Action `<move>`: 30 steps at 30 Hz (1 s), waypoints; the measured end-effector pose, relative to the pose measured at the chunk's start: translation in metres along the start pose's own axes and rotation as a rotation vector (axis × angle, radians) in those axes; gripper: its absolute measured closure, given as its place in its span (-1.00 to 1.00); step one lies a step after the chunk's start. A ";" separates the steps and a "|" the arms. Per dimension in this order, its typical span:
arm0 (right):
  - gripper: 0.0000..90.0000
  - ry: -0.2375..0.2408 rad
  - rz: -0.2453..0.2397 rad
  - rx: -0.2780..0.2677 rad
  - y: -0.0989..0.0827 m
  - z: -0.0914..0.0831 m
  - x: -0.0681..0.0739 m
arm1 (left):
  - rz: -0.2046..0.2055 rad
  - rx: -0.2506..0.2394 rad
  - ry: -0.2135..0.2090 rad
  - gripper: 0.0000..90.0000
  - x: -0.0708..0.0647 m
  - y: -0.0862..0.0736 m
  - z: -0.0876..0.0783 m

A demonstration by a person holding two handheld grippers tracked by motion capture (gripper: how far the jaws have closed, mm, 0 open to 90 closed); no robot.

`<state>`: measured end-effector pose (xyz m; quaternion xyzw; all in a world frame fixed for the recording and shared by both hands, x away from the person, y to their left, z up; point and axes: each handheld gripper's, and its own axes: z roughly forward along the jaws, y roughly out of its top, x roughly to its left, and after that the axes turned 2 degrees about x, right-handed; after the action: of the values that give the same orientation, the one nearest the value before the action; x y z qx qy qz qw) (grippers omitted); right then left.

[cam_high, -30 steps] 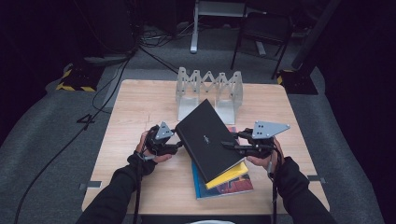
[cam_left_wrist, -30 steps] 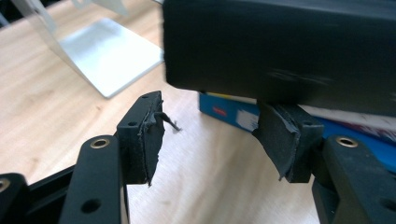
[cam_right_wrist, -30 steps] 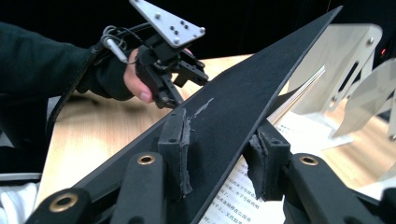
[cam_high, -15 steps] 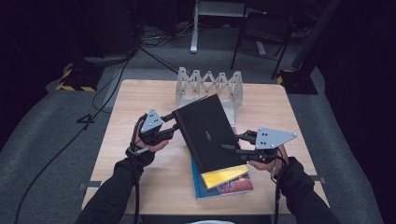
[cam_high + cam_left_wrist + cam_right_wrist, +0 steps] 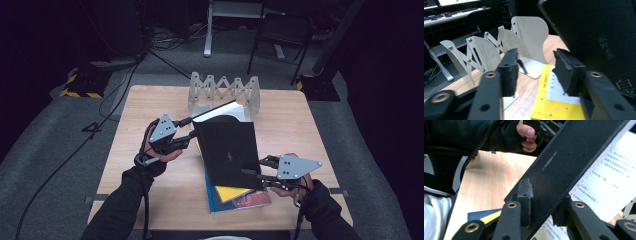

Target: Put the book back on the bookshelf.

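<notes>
Black pads on my left claw [image 5: 535,67] stand apart with nothing between them. They have just been opening, and the black book [image 5: 599,30] lies off to one side of them, past the far jaw. From the high view, that claw [image 5: 189,129] hovers at the book's upper left corner, close to it; I cannot tell whether a jaw brushes the edge.

Behind it, the metal rack [image 5: 220,90] stands at the far side of the table [image 5: 150,110], and I see no book in the slots that show.

The black book [image 5: 227,150] is off the table, tilted with its far end raised toward the rack and white pages showing at that end. Under its near end lie the yellow book [image 5: 231,192] and the blue book [image 5: 240,202], flat on the table.

My right claw [image 5: 541,202] is clamped on the black book's lower edge. Its jaws have just been closing with the cover between them, and the pads press on both faces.

I judge this early going. One book is lifted but not yet stood in the rack, and two more wait. Next I would need to turn the book upright and guide it into a slot.
</notes>
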<state>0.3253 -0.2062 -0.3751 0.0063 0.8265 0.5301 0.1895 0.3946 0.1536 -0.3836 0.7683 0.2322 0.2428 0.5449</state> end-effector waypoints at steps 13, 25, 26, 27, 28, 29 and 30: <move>0.65 -0.010 0.014 -0.031 -0.012 -0.005 0.009 | 0.012 0.186 -0.131 -0.43 -0.027 -0.019 -0.017; 0.64 -0.015 0.022 -0.042 -0.019 -0.008 0.013 | -0.001 0.189 -0.283 -0.49 -0.069 -0.026 0.015; 0.64 -0.014 0.023 -0.041 -0.020 -0.008 0.013 | 0.000 0.181 -0.284 -0.49 -0.071 -0.025 0.016; 0.64 -0.014 0.025 -0.041 -0.020 -0.009 0.014 | 0.001 0.168 -0.285 -0.49 -0.073 -0.023 0.017; 0.62 -0.017 0.026 -0.041 -0.021 -0.009 0.014 | -0.003 0.156 -0.285 -0.48 -0.074 -0.022 0.018; 0.60 -0.022 0.027 -0.036 -0.022 -0.010 0.014 | -0.002 0.147 -0.285 -0.48 -0.075 -0.020 0.018; 0.59 -0.025 0.029 -0.032 -0.024 -0.011 0.014 | -0.007 0.144 -0.277 -0.49 -0.076 -0.018 0.020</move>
<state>0.3132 -0.2228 -0.3965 0.0219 0.8153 0.5457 0.1921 0.3464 0.0975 -0.4157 0.8308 0.1744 0.1154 0.5158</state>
